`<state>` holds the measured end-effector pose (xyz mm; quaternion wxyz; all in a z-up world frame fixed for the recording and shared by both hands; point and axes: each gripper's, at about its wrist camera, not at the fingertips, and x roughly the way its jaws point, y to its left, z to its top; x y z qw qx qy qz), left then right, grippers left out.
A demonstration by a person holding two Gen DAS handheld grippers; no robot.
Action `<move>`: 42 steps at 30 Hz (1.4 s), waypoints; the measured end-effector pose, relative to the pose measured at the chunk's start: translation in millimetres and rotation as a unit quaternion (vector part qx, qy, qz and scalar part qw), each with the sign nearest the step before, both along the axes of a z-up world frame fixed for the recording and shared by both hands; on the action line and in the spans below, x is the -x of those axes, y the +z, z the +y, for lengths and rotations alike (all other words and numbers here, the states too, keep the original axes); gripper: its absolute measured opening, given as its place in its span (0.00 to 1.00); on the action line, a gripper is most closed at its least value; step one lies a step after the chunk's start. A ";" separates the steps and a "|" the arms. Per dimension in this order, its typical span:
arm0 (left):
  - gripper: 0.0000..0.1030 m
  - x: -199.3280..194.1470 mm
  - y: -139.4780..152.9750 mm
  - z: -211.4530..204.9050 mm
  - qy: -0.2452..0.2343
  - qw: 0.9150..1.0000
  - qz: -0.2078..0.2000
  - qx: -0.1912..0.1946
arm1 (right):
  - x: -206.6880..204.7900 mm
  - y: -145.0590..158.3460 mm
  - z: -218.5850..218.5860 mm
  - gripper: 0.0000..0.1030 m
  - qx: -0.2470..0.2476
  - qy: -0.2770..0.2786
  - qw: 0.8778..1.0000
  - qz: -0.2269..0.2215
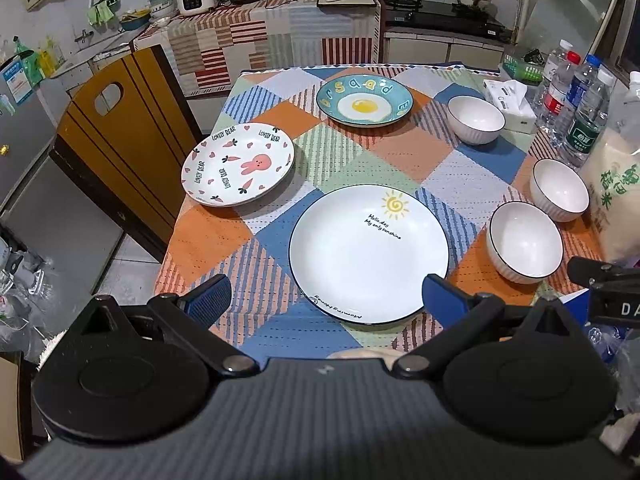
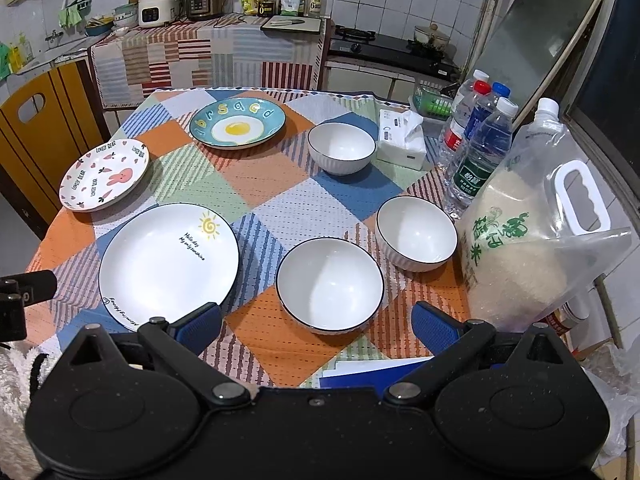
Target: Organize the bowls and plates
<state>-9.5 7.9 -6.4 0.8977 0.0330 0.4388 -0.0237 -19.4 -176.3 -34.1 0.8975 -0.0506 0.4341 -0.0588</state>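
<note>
only the right view shows the rice jug's point(image 2: 536, 240) handle; both hand-held grippers, left point(image 1: 326, 300) and right point(image 2: 316, 326), gape wide.

My left gripper point(image 1: 324, 300) hangs wide apart, nothing between its blue pads point(image 1: 210, 300). Sun plate point(image 1: 368, 254) sits just ahead at 12 o'clock, its near rim between my fingers. Bunny plate point(image 1: 238, 164) at 10 o'clock, egg plate point(image 1: 364, 100) far at 12. Three white bowls at 1 to 2 o'clock: nearest point(image 1: 524, 242), middle point(image 1: 559, 190), far point(image 1: 476, 119). All on the checked tablecloth point(image 1: 400, 160).
</note>
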 end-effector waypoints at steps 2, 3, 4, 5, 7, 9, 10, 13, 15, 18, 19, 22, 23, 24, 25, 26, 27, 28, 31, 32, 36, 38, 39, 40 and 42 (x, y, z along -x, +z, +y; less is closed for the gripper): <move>1.00 0.1 -0.1 -0.1 0.000 1.000 0.000 -0.001 | 0.0 -0.2 0.4 0.99 0.000 0.000 1.000 0.000; 1.00 0.4 -0.2 -0.1 0.000 1.000 0.000 0.000 | 0.1 -0.2 0.5 0.99 0.000 0.000 1.000 0.000; 1.00 0.2 -0.1 0.2 0.000 1.000 0.000 0.001 | 0.0 -0.1 0.4 0.99 0.000 0.000 1.000 0.000; 1.00 0.1 0.0 0.1 0.000 1.000 0.000 0.002 | -0.1 -0.2 0.3 0.99 0.001 0.001 1.000 0.000; 1.00 0.5 0.3 -1.3 -0.001 1.000 -0.001 0.002 | 0.1 -0.1 0.1 0.99 0.001 0.000 1.000 0.000; 1.00 1.4 0.2 -1.4 -0.001 1.000 -0.001 0.002 | 0.2 -0.3 0.0 0.99 0.001 0.000 1.000 0.000; 1.00 1.5 0.3 -1.6 -0.001 1.000 -0.001 0.002 | 0.2 -0.6 -0.2 0.99 0.001 0.001 1.000 0.000; 1.00 3.7 2.3 -2.7 0.002 1.000 -0.009 -0.006 | 0.0 -1.0 0.0 0.99 0.002 0.001 1.000 0.001; 1.00 5.6 5.1 -2.8 -0.003 1.000 -0.014 -0.006 | 0.0 -1.1 -0.3 0.99 0.003 0.001 1.000 0.001; 1.00 6.1 7.4 -2.2 -0.005 1.000 -0.016 -0.001 | -0.2 -1.4 -0.6 0.99 0.005 0.001 1.000 0.002; 1.00 6.2 7.5 -2.5 -0.006 1.000 -0.016 -0.001 | -0.4 -1.6 -0.6 0.99 0.005 0.001 1.000 0.002; 1.00 6.1 6.5 -3.0 -0.008 1.000 -0.016 -0.002 | -1.1 -2.2 -0.7 0.99 0.007 0.002 1.000 0.002; 1.00 6.3 6.4 -3.0 -0.007 1.000 -0.015 -0.002 | -1.4 -2.4 -0.5 0.99 0.008 0.002 1.000 0.003; 1.00 6.3 5.7 -2.9 -0.007 1.000 -0.015 -0.002 | -1.8 -2.7 -0.5 0.99 0.009 0.002 1.000 0.003; 1.00 6.4 4.9 -2.9 -0.006 1.000 -0.014 -0.002 | -1.6 -2.8 -0.2 0.99 0.009 0.002 1.000 0.004; 1.00 6.5 4.1 -2.9 -0.006 1.000 -0.014 -0.004 | -1.6 -3.0 0.2 0.99 0.010 0.003 1.000 0.004; 1.00 6.4 2.8 -2.9 -0.006 1.000 -0.014 -0.005 | -1.5 -3.3 0.5 0.99 0.011 0.003 1.000 0.004; 1.00 6.3 2.2 -2.8 -0.007 1.000 -0.013 -0.005 | -1.6 -3.6 0.8 0.99 0.012 0.003 1.000 0.004; 1.00 8.7 3.8 -2.8 -0.022 1.000 -0.015 0.000 | -1.6 -4.1 1.5 0.99 0.013 0.005 1.000 0.006; 0.99 9.7 5.5 -2.6 -0.027 0.999 -0.016 0.003 | -1.6 -4.1 1.4 0.99 0.013 0.005 1.000 0.005; 0.97 11.5 8.5 -3.0 -0.041 0.999 -0.014 0.009 | -0.9 -3.6 1.7 0.99 0.015 0.009 1.000 0.003; 0.97 11.2 7.8 -2.9 -0.039 0.999 -0.010 0.009 | 0.2 -3.7 2.1 0.99 0.015 0.010 1.000 0.003; 0.97 9.8 7.0 -2.2 -0.037 0.999 -0.007 0.010 | 0.5 -3.7 1.5 0.99 0.014 0.009 1.000 0.003; 0.97 8.2 6.4 -1.0 -0.036 0.999 -0.003 0.014 | 0.6 -3.8 1.2 0.99 0.013 0.009 1.000 0.003; 0.96 5.7 5.8 1.1 -0.038 0.999 0.001 0.018 | 0.5 -3.5 0.4 0.99 0.012 0.007 1.000 0.004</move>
